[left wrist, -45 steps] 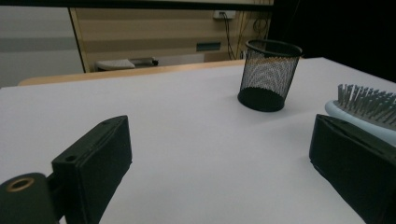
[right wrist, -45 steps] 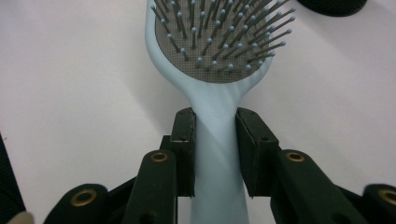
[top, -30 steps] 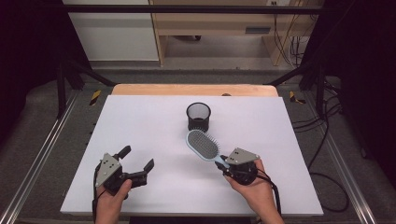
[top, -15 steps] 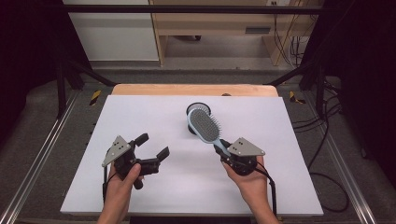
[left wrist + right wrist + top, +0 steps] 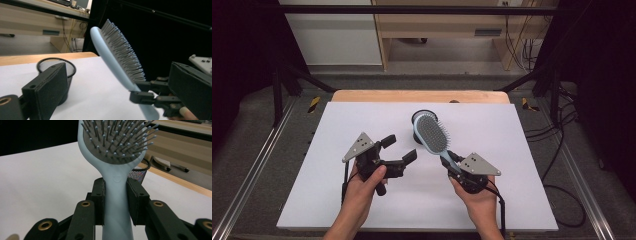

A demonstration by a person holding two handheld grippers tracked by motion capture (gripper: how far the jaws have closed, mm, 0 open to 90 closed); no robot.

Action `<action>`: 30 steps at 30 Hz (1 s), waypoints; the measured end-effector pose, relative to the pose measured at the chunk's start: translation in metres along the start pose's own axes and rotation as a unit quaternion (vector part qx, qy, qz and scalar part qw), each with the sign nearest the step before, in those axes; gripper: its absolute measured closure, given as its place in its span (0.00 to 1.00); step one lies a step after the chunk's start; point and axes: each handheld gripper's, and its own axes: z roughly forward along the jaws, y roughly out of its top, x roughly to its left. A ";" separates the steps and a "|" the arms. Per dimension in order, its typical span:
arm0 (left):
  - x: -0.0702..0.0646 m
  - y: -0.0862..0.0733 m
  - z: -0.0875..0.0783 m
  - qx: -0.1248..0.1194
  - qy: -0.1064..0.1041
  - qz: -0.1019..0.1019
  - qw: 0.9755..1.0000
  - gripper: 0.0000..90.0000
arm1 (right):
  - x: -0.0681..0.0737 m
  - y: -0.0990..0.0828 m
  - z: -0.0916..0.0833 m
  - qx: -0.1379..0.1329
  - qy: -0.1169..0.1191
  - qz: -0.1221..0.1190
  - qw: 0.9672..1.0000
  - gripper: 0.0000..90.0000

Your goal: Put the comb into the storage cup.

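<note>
Right gripper (image 5: 451,161): jaws clamped on the handle of the hairbrush (image 5: 430,132), held tilted above the table (image 5: 337,200), bristles up, head over the mesh cup (image 5: 56,67). Left gripper (image 5: 398,149): jaws spread, nothing between them, raised off the table and aimed toward the hairbrush. White table; wooden shelving behind.

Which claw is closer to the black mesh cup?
Right. The right claw grips the blue hairbrush by its handle, and the brush head reaches up to the black mesh cup. The left claw hangs open, farther off toward the table's left side.
</note>
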 end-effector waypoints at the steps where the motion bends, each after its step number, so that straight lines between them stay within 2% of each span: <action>1: -0.001 0.001 0.001 0.001 -0.002 0.001 1.000 0.03 | 0.000 0.000 0.000 0.000 0.000 0.000 1.000 0.77; 9: -0.009 0.006 0.011 0.008 -0.017 0.000 1.000 0.03 | 0.010 0.003 0.005 -0.009 0.002 -0.010 1.000 0.77; 13: -0.009 0.003 0.015 0.012 -0.012 0.000 1.000 0.03 | 0.012 0.003 0.006 -0.015 0.005 -0.001 1.000 0.77; 22: -0.008 -0.003 0.027 0.003 -0.015 -0.041 0.999 0.03 | 0.019 0.004 0.007 -0.018 0.011 -0.009 1.000 0.77; 28: -0.004 -0.004 0.032 0.003 -0.004 -0.051 0.999 0.06 | 0.023 0.004 0.008 -0.023 0.014 -0.014 1.000 0.77; 30: -0.003 -0.004 0.031 -0.003 0.001 -0.056 0.998 0.09 | 0.025 0.005 0.008 -0.026 0.017 -0.015 0.999 0.77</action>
